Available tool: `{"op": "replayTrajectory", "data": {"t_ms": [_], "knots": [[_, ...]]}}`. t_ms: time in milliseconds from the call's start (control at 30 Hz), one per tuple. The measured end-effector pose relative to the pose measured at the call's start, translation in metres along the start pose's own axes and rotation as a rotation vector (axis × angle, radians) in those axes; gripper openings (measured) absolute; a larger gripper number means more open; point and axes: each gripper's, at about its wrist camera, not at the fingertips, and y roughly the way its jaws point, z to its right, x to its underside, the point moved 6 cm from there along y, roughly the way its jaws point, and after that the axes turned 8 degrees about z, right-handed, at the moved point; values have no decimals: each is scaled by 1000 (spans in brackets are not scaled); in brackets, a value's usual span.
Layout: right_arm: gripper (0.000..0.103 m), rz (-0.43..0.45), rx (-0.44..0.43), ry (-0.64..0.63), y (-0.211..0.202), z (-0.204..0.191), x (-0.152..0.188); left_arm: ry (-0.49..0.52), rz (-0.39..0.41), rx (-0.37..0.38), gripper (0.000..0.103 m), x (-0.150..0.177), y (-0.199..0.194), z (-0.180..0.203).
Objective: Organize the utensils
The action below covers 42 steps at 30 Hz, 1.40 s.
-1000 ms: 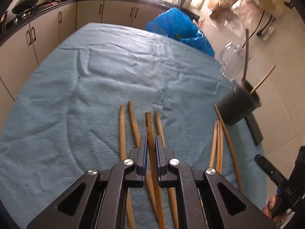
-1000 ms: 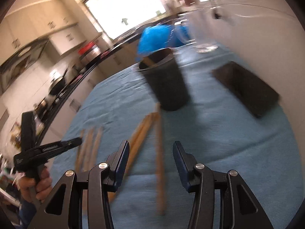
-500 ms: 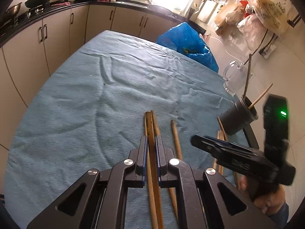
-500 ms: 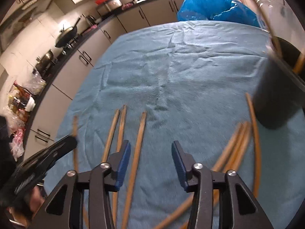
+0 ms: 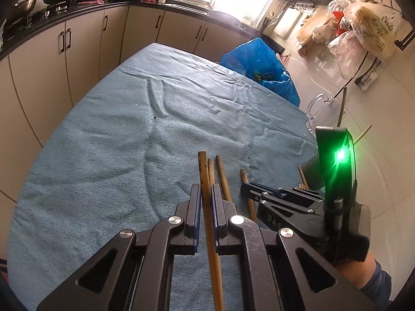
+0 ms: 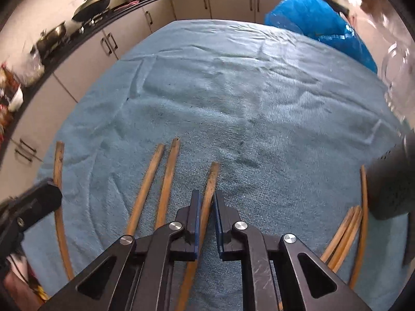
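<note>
A: Step in hand?
B: Gathering chopsticks off the blue-towelled table [image 6: 233,98]; left tongs [image 5: 206,194] clamped on one chopstick [image 5: 203,171], lifted clear of the towel by the look of it; right tongs [image 6: 206,202] just closed round another chopstick [image 6: 211,178] near the table's near edge, pads pressing its shaft.
A: Rest of the sticks?
B: Two loose [image 6: 158,181] just left of the right tongs; a curved bunch [image 6: 345,228] towards the near right corner, beside the dark holder [image 6: 391,181] at the right edge.
A: Next move?
B: Probably lifting the right-hand stick level, then swinging over to the holder; calls for tipping upright and aiming into its mouth, clear of the sticks already standing there.
</note>
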Motion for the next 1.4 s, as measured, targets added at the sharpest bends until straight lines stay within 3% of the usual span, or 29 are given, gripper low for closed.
{"op": "replayTrajectory", "data": {"t_ms": [67,167,300,533,633,767,967,1100,1233,1333,1400], "knots": [[9,1,-5,23,-2,4,2,2,1,5,7,0,-1,2],[8,39,-82,126,-16,17,3,13,11,12,7,-1,-6,6],[8,186,-148,198,-63,31,1,27,33,34,7,-4,-16,19],[8,464,-200,200,-156,41,7,99,95,55,7,-10,-40,51],[8,492,-204,212,-170,42,14,85,60,35,7,-12,-35,46],[8,504,-211,235,-175,44,18,25,-38,-58,7,-8,-10,13],[8,496,-237,251,-172,45,19,-32,-181,-103,12,16,35,-16],[8,493,-245,244,-171,45,20,-29,-215,-122,15,24,55,-19],[8,491,-244,245,-172,45,21,23,-193,-154,15,22,64,-12],[8,494,-245,243,-172,45,21,56,-175,-196,7,20,67,-12],[8,501,-244,236,-174,44,21,45,-168,-178,6,21,63,-13]]}}
